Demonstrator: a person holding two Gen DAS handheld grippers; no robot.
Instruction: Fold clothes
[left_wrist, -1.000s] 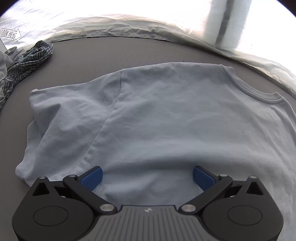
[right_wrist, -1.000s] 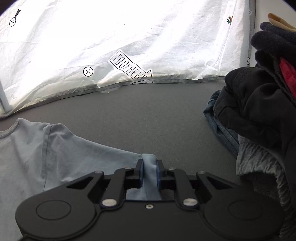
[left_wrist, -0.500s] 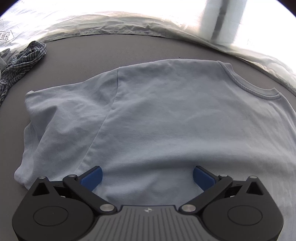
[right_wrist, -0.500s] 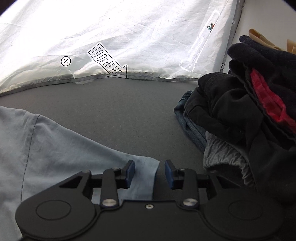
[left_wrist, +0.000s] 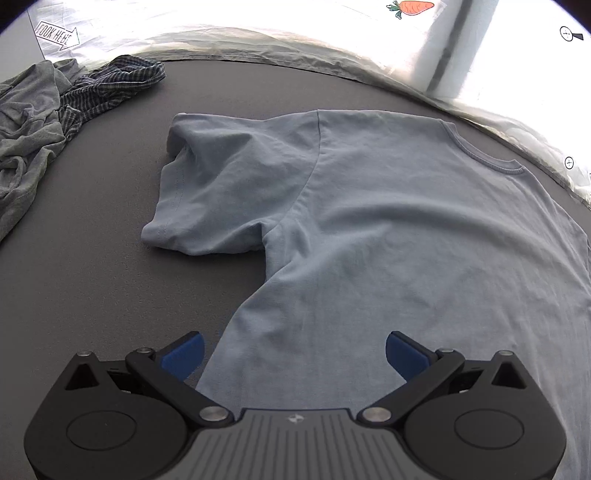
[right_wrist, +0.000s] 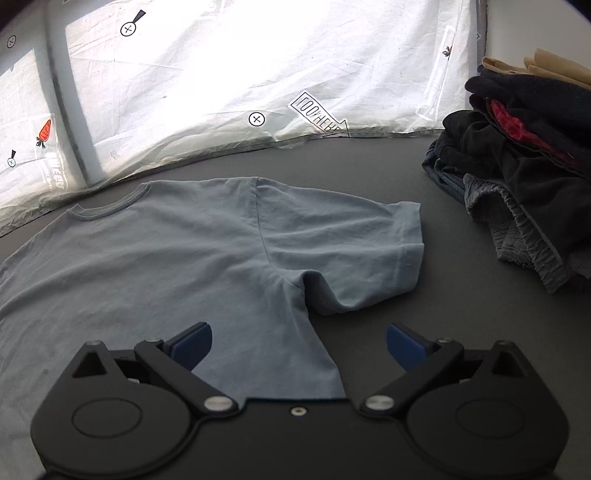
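One T-shirt (left_wrist: 406, 229) lies flat; two claws, both spread wide.

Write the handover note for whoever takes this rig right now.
Left tool: open, empty, over the T-shirt's left side edge.
Right tool: open, empty, over its right side edge.
Light blue T-shirt: spread flat on the grey table, collar away from you, both sleeves out.
Done: shirt laid out.
Left: every fold. Crumpled clothes wait on the left; a clothes stack sits on the right.
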